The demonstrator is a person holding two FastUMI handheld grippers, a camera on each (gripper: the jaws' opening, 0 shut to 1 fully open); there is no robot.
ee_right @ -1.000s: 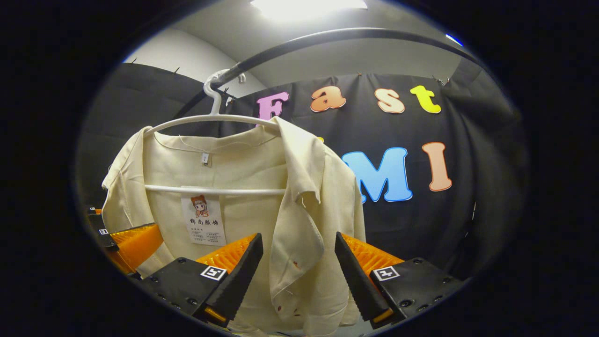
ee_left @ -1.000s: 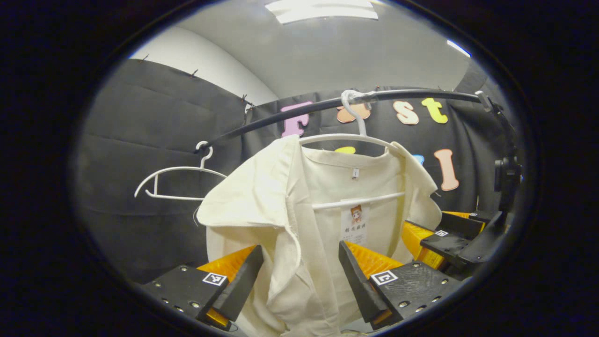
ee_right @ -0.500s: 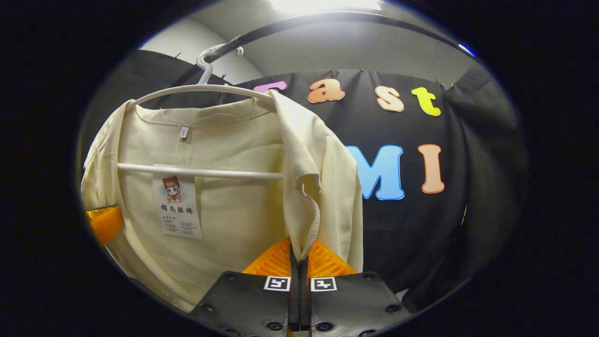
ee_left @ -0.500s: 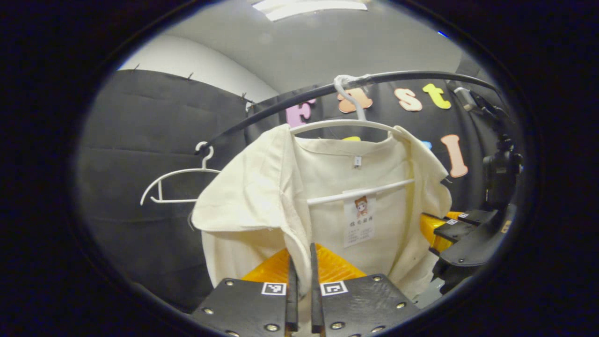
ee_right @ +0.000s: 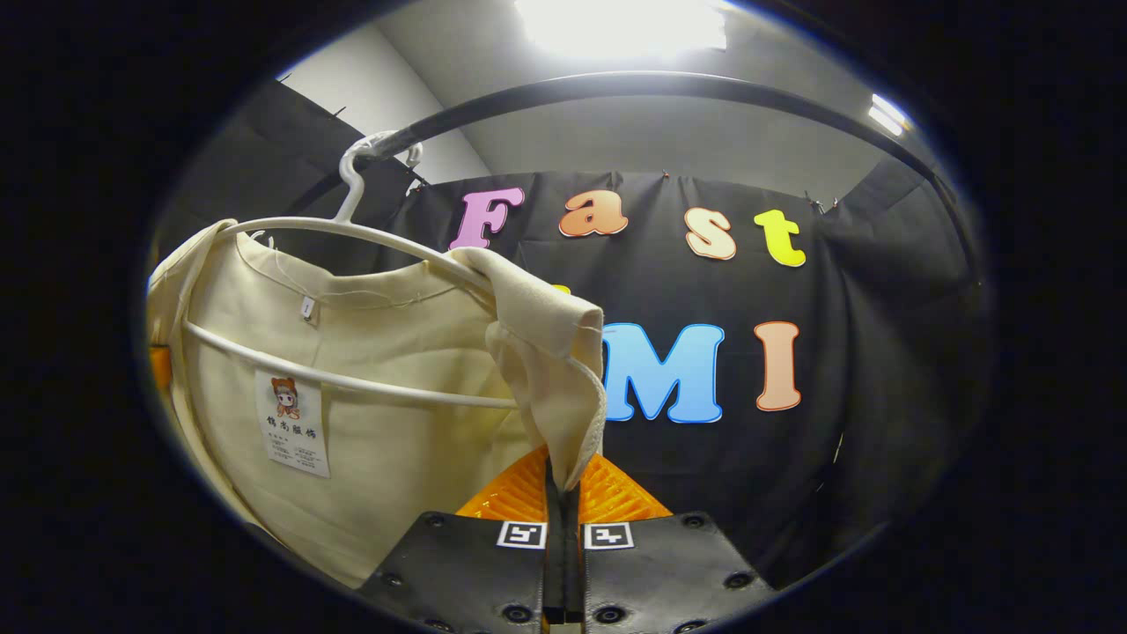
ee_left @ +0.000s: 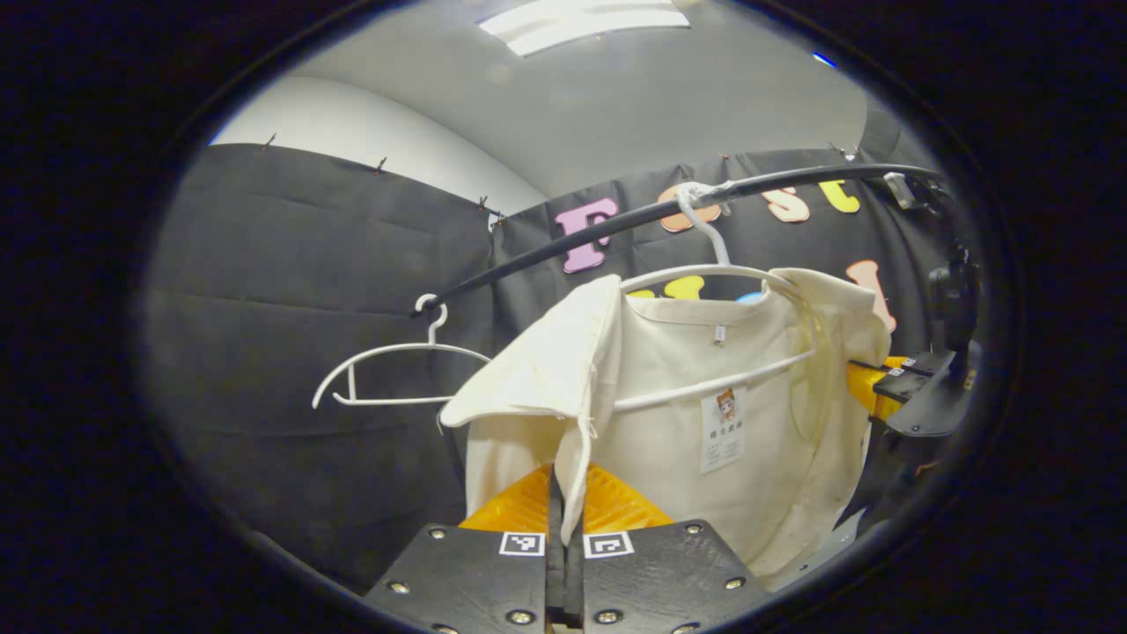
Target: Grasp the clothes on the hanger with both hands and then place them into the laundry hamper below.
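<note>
A cream shirt point(ee_left: 678, 423) hangs open-fronted on a white hanger point(ee_left: 704, 273) hooked over a dark curved rail point(ee_left: 616, 220). My left gripper point(ee_left: 566, 519) is shut on the shirt's front edge below the collar flap. In the right gripper view the same shirt point(ee_right: 387, 387) hangs from the hanger point(ee_right: 352, 233), and my right gripper point(ee_right: 563, 493) is shut on the other front edge, with the cloth bunched up off the hanger's end. The right gripper point(ee_left: 916, 396) also appears at the far right of the left gripper view, beside the shirt.
A bare white hanger point(ee_left: 396, 370) hangs on the rail to the left of the shirt. Black cloth wall point(ee_right: 845, 370) closes the booth behind and at the sides. A paper tag point(ee_right: 290, 423) dangles inside the shirt's back.
Both grippers went from open to shut on the shirt's front edges. Since then both have pulled outward, and the shirt's shoulders are lifting off the hanger ends.
</note>
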